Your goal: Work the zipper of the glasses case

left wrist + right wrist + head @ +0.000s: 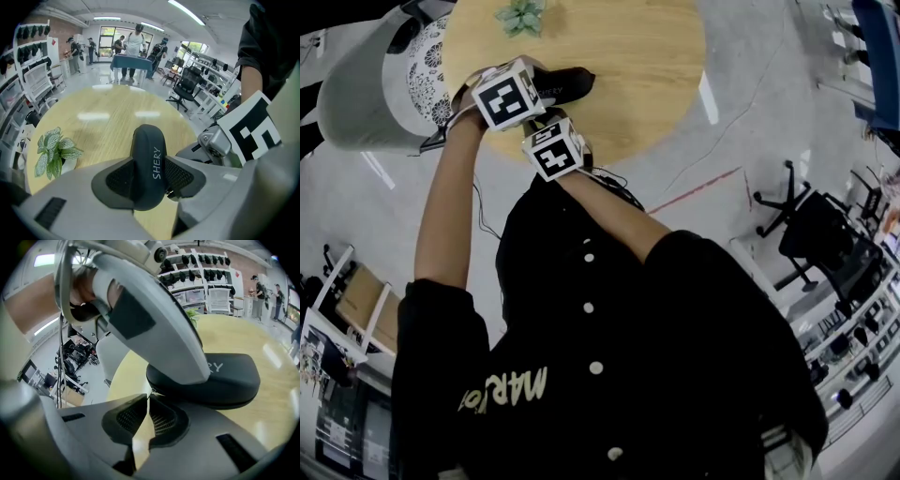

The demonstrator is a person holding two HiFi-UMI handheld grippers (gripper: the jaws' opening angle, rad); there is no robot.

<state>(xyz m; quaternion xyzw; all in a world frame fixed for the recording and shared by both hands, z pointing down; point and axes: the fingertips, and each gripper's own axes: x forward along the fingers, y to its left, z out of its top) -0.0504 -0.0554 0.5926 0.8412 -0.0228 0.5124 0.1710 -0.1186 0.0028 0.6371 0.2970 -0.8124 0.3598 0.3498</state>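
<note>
Jaws on smooth, rounded black case (147, 164)

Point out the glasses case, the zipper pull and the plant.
glasses case (146, 157), left gripper view, its lettered top.
zipper pull (154, 393), right gripper view, its small tab.
plant (54, 152), left gripper view, its leaves.

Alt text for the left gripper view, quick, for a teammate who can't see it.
The left tool clamps a dark glasses case lettered SHERY over a round wooden table. A small potted plant stands left; the right tool's marker cube shows at right.
</note>
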